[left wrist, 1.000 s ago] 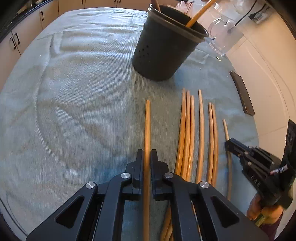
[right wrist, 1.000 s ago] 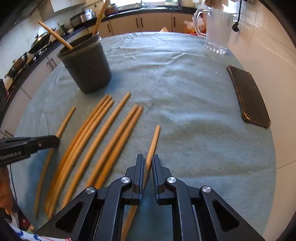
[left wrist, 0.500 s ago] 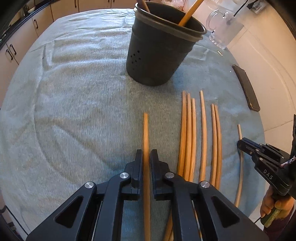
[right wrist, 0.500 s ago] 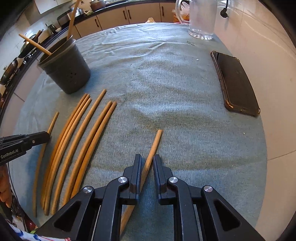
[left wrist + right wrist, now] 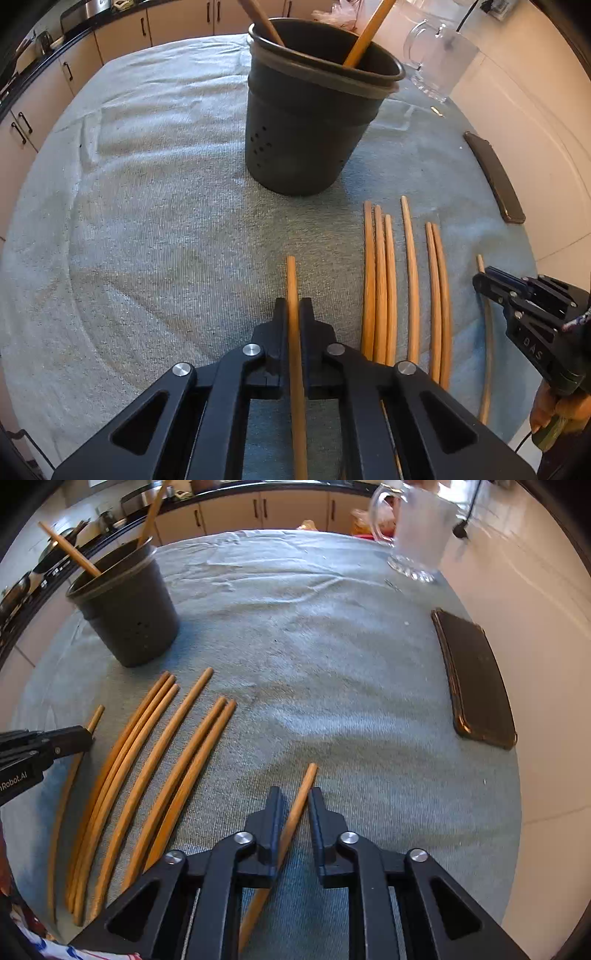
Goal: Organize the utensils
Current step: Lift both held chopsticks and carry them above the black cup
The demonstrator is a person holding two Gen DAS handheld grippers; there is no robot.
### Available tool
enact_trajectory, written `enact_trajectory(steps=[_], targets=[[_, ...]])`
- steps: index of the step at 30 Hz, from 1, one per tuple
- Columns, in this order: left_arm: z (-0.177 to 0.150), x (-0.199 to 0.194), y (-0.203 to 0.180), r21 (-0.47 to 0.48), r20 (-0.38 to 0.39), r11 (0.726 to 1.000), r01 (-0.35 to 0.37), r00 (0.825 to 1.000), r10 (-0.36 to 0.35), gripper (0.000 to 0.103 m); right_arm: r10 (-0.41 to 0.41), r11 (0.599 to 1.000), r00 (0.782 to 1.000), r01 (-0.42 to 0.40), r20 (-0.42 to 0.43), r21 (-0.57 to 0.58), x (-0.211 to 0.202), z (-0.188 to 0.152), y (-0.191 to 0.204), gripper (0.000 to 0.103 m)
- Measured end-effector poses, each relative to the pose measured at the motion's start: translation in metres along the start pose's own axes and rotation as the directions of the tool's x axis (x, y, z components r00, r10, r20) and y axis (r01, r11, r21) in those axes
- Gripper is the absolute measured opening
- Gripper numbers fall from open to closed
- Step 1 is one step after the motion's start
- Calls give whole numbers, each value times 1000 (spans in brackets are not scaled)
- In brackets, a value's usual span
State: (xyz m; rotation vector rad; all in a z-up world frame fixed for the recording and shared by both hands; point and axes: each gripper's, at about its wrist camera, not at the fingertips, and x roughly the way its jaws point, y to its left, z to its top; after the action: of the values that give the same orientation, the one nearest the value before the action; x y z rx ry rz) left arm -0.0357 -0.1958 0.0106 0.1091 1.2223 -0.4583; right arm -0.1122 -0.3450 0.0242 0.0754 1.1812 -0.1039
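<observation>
Carried stick [image 5: 291, 280] nearer pot [image 5: 306, 147]; left gripper [image 5: 291, 305] clenched on it. Second stick [image 5: 308, 779] skewed in jaws of right gripper [image 5: 295, 792], gripped, well right of pot. Six sticks [image 5: 378, 280] lay before pot. Judged: both loads ready for drop-in.

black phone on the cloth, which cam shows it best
The right wrist view: the black phone lies flat with its whole face in view. The left wrist view catches only a thin, foreshortened sliver of it near the edge.
</observation>
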Motion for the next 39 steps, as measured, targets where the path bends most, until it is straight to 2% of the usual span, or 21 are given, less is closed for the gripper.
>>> enact_trajectory(steps=[4,8,13,19,24,31,34,39], targets=[[-11,-22,5,-13,68,1000,28,997,-27,5,52,998,998,-53,28,31,-5,0,-5,6],[-23,-62,4,11,163,999,38,986,-39,5,84,994,988,-92,130,55,-34,-7,-8,6],[-42,-118,-7,62,306,997,56,949,-72,5,109,991,961,-126,256,52,-78,-18,-5,6],[-67,-164,-22,123,404,991,61,909,-106,5,129,988,920,-150,370,26,-127,-39,6,6],[-89,-188,-32,174,468,985,7,879,-90,5,139,988,888,-153,438,-2,-155,-49,17,6],[-101,-210,-23,162,511,986,50,850,-127,5,162,984,861,-177,482,-16,-178,-56,20,6],[-104,-217,-20,153,528,987,57,839,-130,5,170,983,854,-182,492,-24,-182,-56,23,6],[-106,-220,-18,144,539,988,51,834,-122,5,188,980,846,-193,498,-41,-186,-56,28,6]])
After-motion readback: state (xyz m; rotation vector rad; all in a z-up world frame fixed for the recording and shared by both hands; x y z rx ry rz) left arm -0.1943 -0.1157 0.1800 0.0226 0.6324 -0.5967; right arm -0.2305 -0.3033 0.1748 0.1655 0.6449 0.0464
